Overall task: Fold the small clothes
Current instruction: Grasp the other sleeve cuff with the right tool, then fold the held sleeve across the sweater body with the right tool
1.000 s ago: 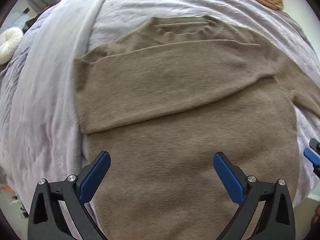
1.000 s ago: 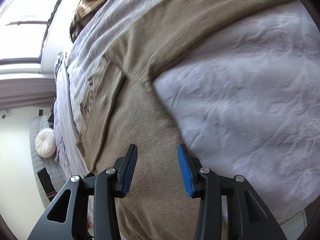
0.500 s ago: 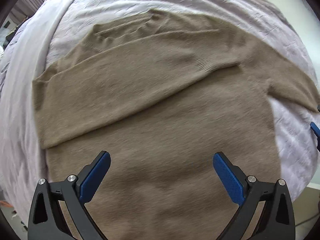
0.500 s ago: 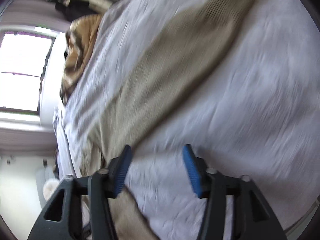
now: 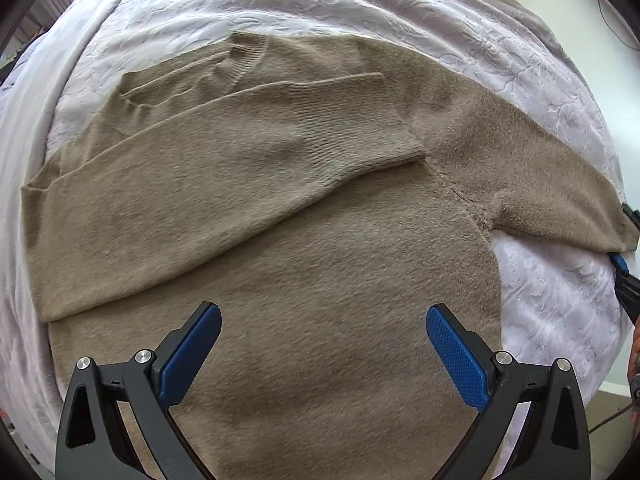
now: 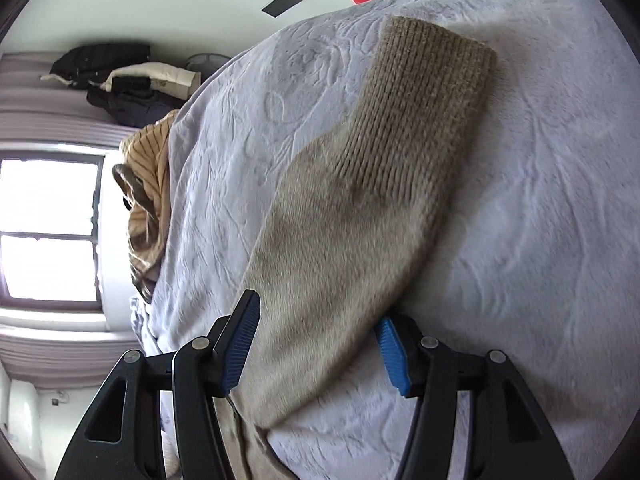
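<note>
the bed (image 5: 360,12) under you is covered in a pale lilac embossed bedspread, and your tan sweater (image 5: 320,280) lies flat on it, filling most of the left wrist view. one sleeve (image 5: 224,168) is folded across the chest of the sweater, its cuff end lying near the far armpit seam. the other sleeve (image 6: 360,208) stretches straight out over the bedspread, and its ribbed cuff (image 6: 424,108) lies flat at the far end. a striped tan garment (image 6: 148,200) sits bunched at the edge of the bed near the window (image 6: 48,228), with dark coats (image 6: 116,80) hanging beyond it. your left tool (image 5: 324,344) hangs above the lower body of the sweater with its blue pads wide apart and nothing between them. your right tool (image 6: 320,344) straddles the outstretched sleeve, one pad on each side of it; the pads stand apart and do not press on the fabric.
</note>
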### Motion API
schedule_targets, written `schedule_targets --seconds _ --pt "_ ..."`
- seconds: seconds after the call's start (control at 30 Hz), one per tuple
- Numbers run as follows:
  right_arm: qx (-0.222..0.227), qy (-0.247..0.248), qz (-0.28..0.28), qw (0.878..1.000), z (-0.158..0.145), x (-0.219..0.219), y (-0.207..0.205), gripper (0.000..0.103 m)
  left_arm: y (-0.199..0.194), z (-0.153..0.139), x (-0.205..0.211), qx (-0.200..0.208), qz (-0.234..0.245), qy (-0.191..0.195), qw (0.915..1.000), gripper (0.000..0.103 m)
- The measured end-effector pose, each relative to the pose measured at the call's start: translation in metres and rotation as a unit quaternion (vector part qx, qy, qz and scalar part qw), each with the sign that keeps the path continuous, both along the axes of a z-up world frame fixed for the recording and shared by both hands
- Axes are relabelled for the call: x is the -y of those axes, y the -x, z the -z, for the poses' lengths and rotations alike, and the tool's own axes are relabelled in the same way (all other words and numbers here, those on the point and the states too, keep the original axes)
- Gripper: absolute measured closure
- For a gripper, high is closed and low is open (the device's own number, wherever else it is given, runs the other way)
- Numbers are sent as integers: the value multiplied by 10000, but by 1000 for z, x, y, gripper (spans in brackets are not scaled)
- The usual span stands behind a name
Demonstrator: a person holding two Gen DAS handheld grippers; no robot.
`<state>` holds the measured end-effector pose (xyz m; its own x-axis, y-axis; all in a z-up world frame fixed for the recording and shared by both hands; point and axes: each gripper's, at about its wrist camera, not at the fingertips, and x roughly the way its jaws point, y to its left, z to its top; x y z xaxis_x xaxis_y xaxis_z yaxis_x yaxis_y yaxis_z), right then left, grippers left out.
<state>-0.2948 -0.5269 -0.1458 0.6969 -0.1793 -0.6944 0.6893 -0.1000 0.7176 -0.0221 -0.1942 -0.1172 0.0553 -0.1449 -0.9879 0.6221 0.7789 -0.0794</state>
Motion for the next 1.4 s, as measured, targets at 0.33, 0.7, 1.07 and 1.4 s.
schedule_targets --seconds 0.33,0.7,1.07,1.4 --pt "953 -429 435 9936 18 5 12 52 4 6 20 -188 248 108 9995 0" --pt "2430 -414 -247 9688 -6 3 -48 96 -22 -21 -23 373 -150 499 9979 0" --pt "2132 752 -3370 9140 -101 -87 -268 96 -76 -21 -138 557 -1398 573 9869 0" --pt "359 1088 -6318 7666 -34 -304 -438 92 -105 -9 -257 443 -2630 754 9608 0"
